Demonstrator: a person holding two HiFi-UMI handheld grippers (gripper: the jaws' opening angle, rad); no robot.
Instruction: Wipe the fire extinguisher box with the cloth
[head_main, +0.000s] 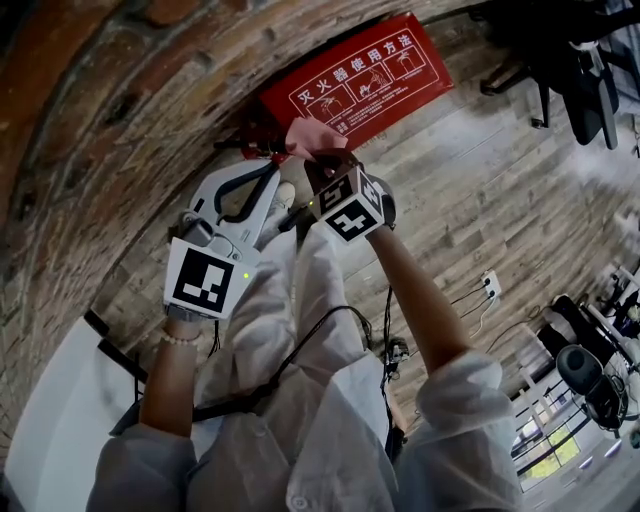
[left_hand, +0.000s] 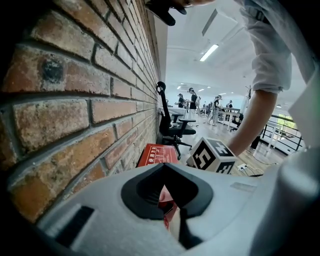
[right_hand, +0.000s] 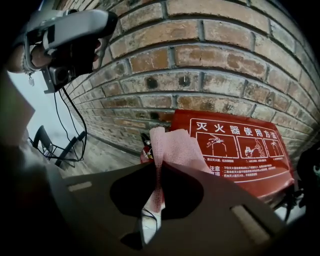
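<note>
Pink cloth (right_hand: 175, 145) clamped in right hand-held gripper (right_hand: 156, 167), at one end of red fire extinguisher box (head_main: 370, 75) on floor (head_main: 480, 200) against brick wall (head_main: 120, 120). Left hand-held gripper (head_main: 272, 165) jaws together, seemingly empty. We'd press cloth flat, sweep lid in overlapping strokes.

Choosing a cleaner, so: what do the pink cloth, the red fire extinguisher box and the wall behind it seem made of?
The pink cloth: soft matte fabric, visible weave and folds. The fire extinguisher box: likely painted metal, smooth with slight sheen; could be plastic. The wall: rough matte brick, mortar joints showing.
</note>
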